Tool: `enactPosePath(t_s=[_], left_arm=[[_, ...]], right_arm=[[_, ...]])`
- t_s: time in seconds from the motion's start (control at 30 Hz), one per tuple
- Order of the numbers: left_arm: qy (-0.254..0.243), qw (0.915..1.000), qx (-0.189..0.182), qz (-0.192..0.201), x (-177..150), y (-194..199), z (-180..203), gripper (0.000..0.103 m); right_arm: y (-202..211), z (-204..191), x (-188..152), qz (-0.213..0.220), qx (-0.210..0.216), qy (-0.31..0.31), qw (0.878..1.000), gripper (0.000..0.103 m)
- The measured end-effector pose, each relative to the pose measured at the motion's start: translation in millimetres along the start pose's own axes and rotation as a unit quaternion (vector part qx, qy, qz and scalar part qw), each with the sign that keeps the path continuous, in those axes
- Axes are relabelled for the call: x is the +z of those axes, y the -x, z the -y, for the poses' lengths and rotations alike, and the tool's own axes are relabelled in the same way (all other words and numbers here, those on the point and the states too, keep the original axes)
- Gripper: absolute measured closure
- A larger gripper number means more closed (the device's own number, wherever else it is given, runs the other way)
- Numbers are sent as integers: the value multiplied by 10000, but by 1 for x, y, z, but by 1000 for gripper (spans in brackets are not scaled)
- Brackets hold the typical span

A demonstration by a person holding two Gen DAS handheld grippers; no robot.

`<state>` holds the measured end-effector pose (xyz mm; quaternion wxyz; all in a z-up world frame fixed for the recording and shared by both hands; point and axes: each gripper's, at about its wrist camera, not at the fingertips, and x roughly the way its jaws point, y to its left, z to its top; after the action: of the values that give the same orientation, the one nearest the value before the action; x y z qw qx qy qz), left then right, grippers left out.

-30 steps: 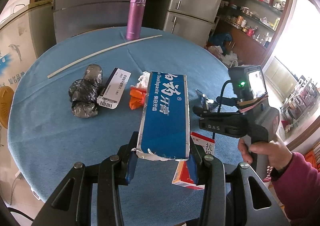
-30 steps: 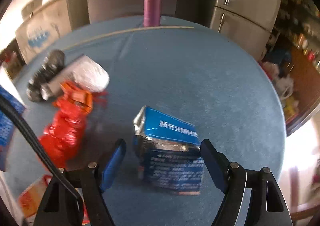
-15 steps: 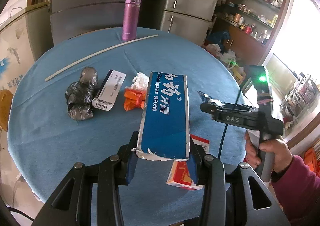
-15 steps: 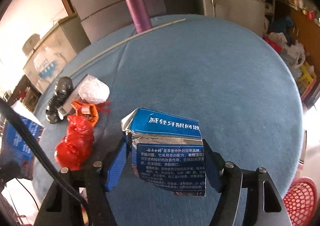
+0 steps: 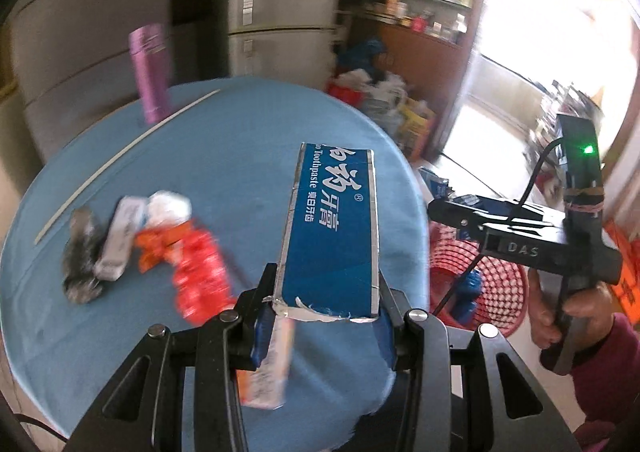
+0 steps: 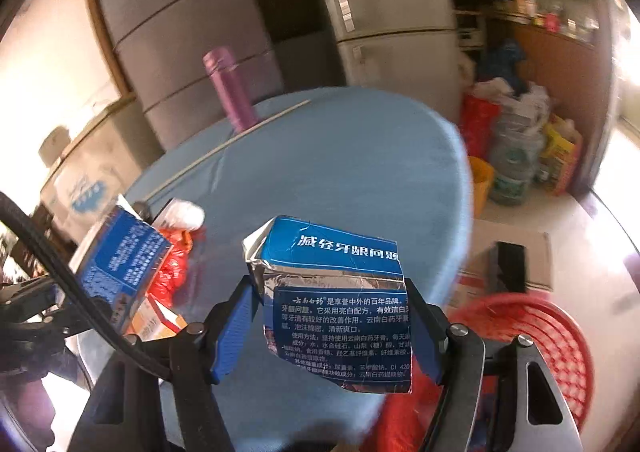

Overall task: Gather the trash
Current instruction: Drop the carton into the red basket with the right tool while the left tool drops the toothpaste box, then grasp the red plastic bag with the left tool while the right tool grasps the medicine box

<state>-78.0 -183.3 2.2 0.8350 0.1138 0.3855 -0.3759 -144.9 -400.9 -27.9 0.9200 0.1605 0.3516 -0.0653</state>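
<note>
Torn blue toothpaste box (image 5: 334,228) clamped in left gripper (image 5: 324,322); crumpled, seemingly foil-lined piece (image 6: 336,304) in right gripper (image 6: 332,328).

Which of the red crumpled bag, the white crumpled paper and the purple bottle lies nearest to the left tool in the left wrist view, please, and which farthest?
1. Red crumpled bag: nearest, just left of the left tool.
2. White crumpled paper: farther back on the left.
3. Purple bottle: farthest, upright at the table's far edge.
</note>
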Motion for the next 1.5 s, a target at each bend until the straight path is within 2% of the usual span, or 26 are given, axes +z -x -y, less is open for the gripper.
enactPosePath(t_s=[0.17,0.33,0.43,0.53,0.6,0.7,0.77,0.9,1.03,1.2,1.33,1.43,1.5], left_arm=[[-558,9979,-321,-7,14,-15,51,58],[-985,9920,-755,-228,26,-40,100,57],[-1171,9875,-986,-378,30,-56,125,57],[-1309,9830,-1135,-606,32,-75,144,49],[-1387,9811,-1122,-752,33,-87,153,41],[-1319,9821,-1044,-849,32,-91,152,40],[-1257,9830,-1059,-817,31,-84,144,40],[-1211,9884,-752,-529,27,-59,117,39],[-874,9948,-463,-251,20,-27,77,39],[-306,9988,315,216,-2,24,5,33],[354,9952,888,229,-26,49,-57,33],[1036,9858,1304,199,-53,65,-113,33],[1432,9788,1451,179,-66,73,-144,33]], right_arm=[[35,46,-14,194,-339,-357,9986,30],[55,94,-30,254,-538,-897,9942,29],[59,120,-38,202,-501,-1276,9904,29],[60,142,-46,161,-312,-1724,9844,28],[61,155,-52,143,-239,-1999,9794,28],[64,167,-55,180,-230,-2187,9754,28],[69,171,-57,254,-160,-2251,9739,28],[72,169,-53,388,18,-2338,9715,26],[68,154,-44,417,14,-2219,9742,24],[48,113,-30,197,154,-1791,9835,24],[22,61,-24,-123,512,-1315,9899,24],[-1,11,-19,-396,846,-849,9920,24],[-15,-24,-17,-613,1165,-618,9894,24]])
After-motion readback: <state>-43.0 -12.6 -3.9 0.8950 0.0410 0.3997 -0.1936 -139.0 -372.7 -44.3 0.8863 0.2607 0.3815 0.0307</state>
